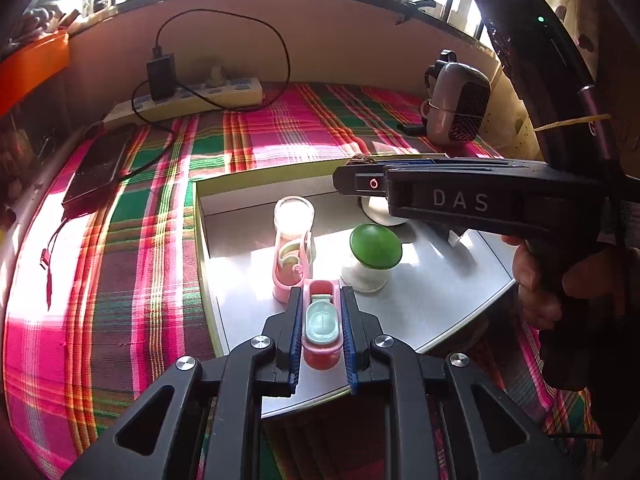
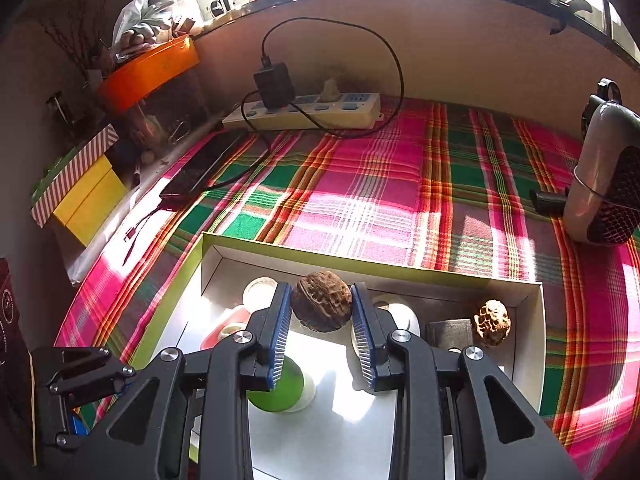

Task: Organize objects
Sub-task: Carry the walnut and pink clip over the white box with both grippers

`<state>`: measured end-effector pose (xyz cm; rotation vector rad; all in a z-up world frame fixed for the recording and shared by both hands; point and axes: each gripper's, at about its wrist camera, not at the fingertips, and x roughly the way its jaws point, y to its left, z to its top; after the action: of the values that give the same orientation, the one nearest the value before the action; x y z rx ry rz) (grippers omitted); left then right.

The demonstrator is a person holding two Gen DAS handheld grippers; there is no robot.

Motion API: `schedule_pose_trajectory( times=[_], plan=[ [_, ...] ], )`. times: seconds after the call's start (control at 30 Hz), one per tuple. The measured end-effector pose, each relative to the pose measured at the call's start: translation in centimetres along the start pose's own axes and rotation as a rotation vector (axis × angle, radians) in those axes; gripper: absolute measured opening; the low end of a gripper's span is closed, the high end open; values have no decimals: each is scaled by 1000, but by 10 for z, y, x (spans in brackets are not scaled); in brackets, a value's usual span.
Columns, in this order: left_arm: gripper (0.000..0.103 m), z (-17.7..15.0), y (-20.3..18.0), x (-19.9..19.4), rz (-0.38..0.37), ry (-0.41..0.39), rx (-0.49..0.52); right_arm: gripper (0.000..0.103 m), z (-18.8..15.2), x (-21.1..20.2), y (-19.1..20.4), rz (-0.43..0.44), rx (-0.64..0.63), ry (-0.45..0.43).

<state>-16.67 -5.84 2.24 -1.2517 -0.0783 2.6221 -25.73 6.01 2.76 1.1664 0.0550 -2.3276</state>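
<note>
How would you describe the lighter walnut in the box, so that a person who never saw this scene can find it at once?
On the plaid cloth lies a shallow white box with a yellow-green rim. In its far right corner, against the wall, sits the pale walnut, lying free. It is tan and smaller-looking, unlike the dark brown walnut clamped in the right gripper.

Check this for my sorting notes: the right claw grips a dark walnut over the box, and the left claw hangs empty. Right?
Not quite. The right claw does grip the dark walnut over the box, but the left claw is not empty: the left wrist view shows it closed on a small pink and mint toy.
</note>
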Motion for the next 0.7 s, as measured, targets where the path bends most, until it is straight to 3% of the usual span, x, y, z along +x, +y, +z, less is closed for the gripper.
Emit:
schedule_pose_trajectory(
  times=[0.7],
  plan=[
    [16,1,0,9,7,15,20,32,3,26,-1,-6,-3,56]
  ],
)
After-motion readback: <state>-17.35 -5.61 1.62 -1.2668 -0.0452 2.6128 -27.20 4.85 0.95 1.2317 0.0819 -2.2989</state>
